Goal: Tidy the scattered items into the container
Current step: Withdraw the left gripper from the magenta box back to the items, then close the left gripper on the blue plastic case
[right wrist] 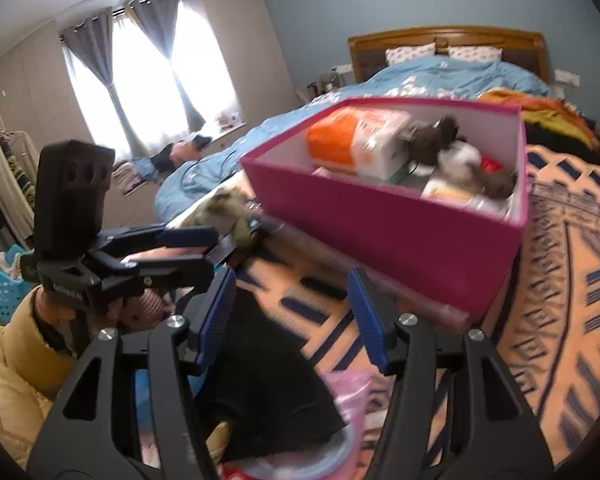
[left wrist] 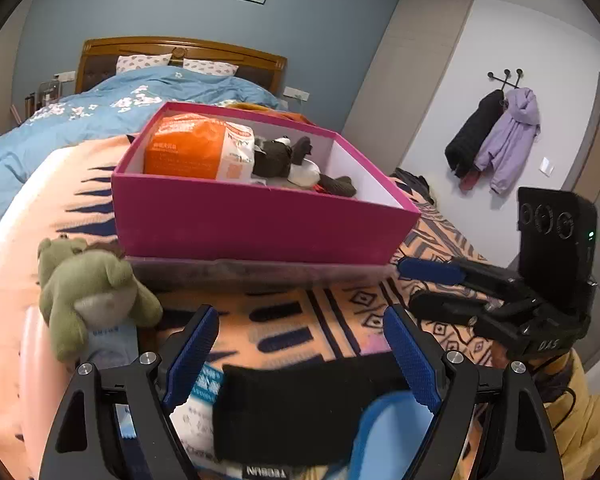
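Observation:
A pink box (left wrist: 260, 224) stands on the patterned orange blanket (left wrist: 332, 308). Inside it lie an orange and white packet (left wrist: 196, 148) and a dark plush dog (left wrist: 288, 160). A green plush frog (left wrist: 88, 292) sits left of the box on a pale blue tissue pack (left wrist: 112, 340). My left gripper (left wrist: 302, 356) is open over a black cloth (left wrist: 300, 400), which lies on a white packet (left wrist: 200, 396). My right gripper (right wrist: 292, 316) is open too, hovering above the same black cloth (right wrist: 260, 372) with nothing pinched. Each gripper shows in the other's view: right gripper (left wrist: 408, 286), left gripper (right wrist: 208, 250).
The box rests on a greyish lid (left wrist: 260, 274). A blue duvet (left wrist: 100, 116) and wooden headboard (left wrist: 180, 52) lie beyond. Coats (left wrist: 500, 140) hang on the right wall. A pink bag (right wrist: 352, 392) and a blue floor basket (right wrist: 0, 296) are near; yellow sleeves hold the grippers.

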Action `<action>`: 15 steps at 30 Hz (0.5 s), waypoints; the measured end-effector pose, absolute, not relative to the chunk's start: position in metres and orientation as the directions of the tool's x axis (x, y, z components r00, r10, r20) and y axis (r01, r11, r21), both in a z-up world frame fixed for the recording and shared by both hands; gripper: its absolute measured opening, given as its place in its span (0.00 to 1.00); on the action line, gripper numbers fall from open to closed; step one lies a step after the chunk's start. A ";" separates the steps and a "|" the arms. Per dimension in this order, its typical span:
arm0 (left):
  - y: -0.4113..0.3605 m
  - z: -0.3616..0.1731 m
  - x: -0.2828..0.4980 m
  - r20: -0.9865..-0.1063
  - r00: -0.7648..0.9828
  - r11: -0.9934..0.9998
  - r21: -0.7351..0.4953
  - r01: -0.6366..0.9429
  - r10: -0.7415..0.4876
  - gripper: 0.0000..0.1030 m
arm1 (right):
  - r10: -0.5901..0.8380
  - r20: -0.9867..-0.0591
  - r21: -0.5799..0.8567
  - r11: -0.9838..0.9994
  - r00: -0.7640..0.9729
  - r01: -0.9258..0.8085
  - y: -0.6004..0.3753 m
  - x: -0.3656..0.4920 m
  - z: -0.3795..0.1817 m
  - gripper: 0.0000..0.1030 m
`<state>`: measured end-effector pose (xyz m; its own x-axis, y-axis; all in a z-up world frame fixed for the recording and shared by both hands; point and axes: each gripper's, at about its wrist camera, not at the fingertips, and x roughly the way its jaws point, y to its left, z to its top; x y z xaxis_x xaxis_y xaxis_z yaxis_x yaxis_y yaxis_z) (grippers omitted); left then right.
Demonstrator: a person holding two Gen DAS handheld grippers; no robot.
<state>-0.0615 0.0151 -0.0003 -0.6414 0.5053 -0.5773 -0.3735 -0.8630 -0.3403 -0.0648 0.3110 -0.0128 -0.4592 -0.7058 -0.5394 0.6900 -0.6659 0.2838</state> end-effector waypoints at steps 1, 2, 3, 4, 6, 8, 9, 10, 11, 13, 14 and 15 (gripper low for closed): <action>0.015 -0.001 -0.058 -0.577 -0.640 -0.862 -0.341 -0.375 0.507 0.84 | -0.705 -0.545 0.286 -0.665 -0.453 0.690 0.310 -0.062 -0.016 0.58; 0.015 -0.002 -0.055 -0.576 -0.636 -0.858 -0.345 -0.380 0.514 0.84 | -0.704 -0.550 0.290 -0.665 -0.449 0.688 0.309 -0.059 -0.019 0.58; 0.015 -0.003 -0.051 -0.575 -0.632 -0.854 -0.350 -0.385 0.520 0.84 | -0.703 -0.553 0.296 -0.667 -0.447 0.684 0.310 -0.055 -0.022 0.58; 0.015 -0.004 -0.048 -0.574 -0.628 -0.850 -0.354 -0.390 0.526 0.84 | -0.706 -0.552 0.305 -0.666 -0.444 0.681 0.311 -0.052 -0.024 0.58; 0.014 -0.006 -0.039 -0.570 -0.620 -0.843 -0.364 -0.397 0.539 0.84 | -0.715 -0.551 0.325 -0.658 -0.430 0.679 0.313 -0.045 -0.027 0.58; 0.014 -0.009 -0.031 -0.570 -0.607 -0.833 -0.379 -0.404 0.554 0.84 | -0.719 -0.549 0.338 -0.657 -0.426 0.673 0.316 -0.040 -0.027 0.58; 0.014 -0.010 -0.026 -0.571 -0.601 -0.829 -0.383 -0.407 0.559 0.84 | -0.726 -0.546 0.349 -0.650 -0.418 0.675 0.316 -0.037 -0.028 0.58; 0.015 -0.011 -0.021 -0.572 -0.596 -0.826 -0.386 -0.410 0.563 0.84 | -0.734 -0.543 0.360 -0.643 -0.409 0.676 0.317 -0.034 -0.028 0.59; 0.015 -0.012 -0.015 -0.573 -0.591 -0.823 -0.388 -0.415 0.568 0.84 | -0.739 -0.540 0.367 -0.637 -0.402 0.678 0.317 -0.031 -0.028 0.59; 0.017 -0.011 -0.003 -0.569 -0.581 -0.813 -0.386 -0.435 0.581 0.84 | -0.744 -0.539 0.366 -0.629 -0.395 0.686 0.316 -0.023 -0.027 0.59; 0.017 -0.010 0.002 -0.565 -0.576 -0.807 -0.389 -0.445 0.590 0.84 | -0.751 -0.537 0.375 -0.621 -0.385 0.688 0.316 -0.019 -0.028 0.60; 0.017 -0.010 0.007 -0.560 -0.570 -0.799 -0.394 -0.454 0.601 0.84 | -0.758 -0.533 0.384 -0.613 -0.375 0.691 0.316 -0.015 -0.029 0.60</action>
<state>0.0067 0.0170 -0.0099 -0.5703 0.6006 -0.5604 -0.4541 -0.7990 -0.3941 -0.0154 0.3156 -0.0286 -0.3755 -0.7579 -0.5335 0.6909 -0.6126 0.3840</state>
